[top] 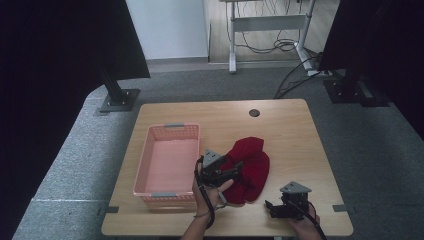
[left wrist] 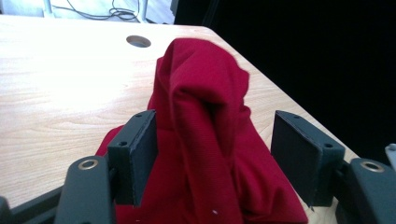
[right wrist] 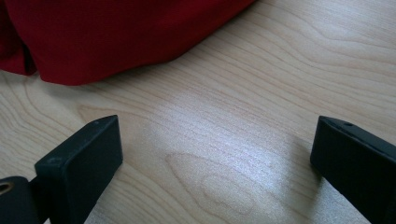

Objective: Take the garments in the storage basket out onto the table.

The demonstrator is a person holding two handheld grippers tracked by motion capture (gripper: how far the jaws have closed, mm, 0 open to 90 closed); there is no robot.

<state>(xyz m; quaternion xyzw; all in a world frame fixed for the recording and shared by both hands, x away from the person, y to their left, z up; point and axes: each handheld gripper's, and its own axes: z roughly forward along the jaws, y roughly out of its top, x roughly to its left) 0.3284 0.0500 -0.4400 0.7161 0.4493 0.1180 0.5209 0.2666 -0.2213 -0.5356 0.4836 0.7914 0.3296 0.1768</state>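
A crumpled red cloth (top: 250, 165) lies on the wooden table (top: 295, 130), right of a pink basket (top: 167, 165). My left gripper (top: 235, 169) is open at the cloth's near left side. In the left gripper view the jaws stand wide on either side of a raised fold of the cloth (left wrist: 205, 135), and the left pad (left wrist: 140, 154) touches the fabric. My right gripper (top: 268, 209) rests low near the table's front edge, right of the cloth, open over bare wood. In the right gripper view the cloth's hem (right wrist: 116, 37) lies ahead of the jaws, apart from them.
The pink basket has nothing inside it. A round cable hole (top: 254, 113) sits at the table's far side. Black stands (top: 117, 95) and a desk frame with cables (top: 270, 30) stand on the grey carpet beyond the table.
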